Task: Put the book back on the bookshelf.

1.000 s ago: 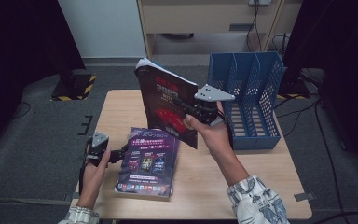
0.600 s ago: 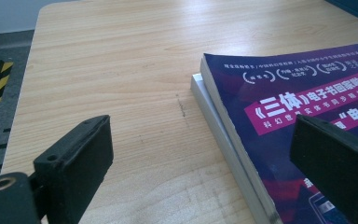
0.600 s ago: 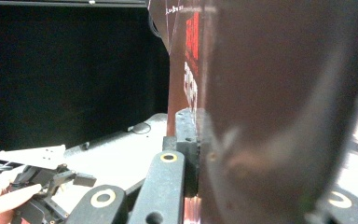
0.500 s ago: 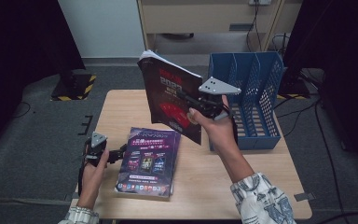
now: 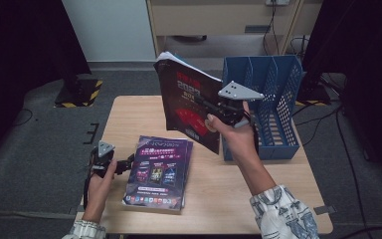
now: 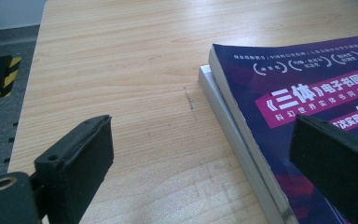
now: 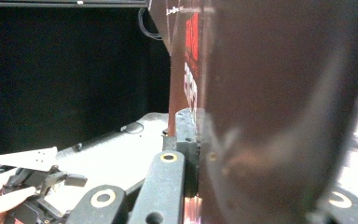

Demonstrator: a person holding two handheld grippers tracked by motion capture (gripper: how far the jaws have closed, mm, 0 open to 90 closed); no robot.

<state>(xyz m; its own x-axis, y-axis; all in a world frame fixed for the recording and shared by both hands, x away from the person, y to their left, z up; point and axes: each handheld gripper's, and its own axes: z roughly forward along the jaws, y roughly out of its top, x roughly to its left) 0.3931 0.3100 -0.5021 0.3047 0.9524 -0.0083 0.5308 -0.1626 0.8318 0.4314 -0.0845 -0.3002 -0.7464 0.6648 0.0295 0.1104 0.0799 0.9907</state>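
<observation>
Item: dark red book | Place: held upright in the air above the table, left of blue file rack | Right gripper: jaws clamped on book's lower edge | Left gripper: jaws apart, beside purple books, flat on table.

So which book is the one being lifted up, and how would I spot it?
Find the wooden table with the blue file rack at its right end. Just left of that rack, the right gripper is shut on a dark red book and holds it up in the air, standing almost upright. The purple books lie flat in a stack on the table, near the open left gripper.
</observation>
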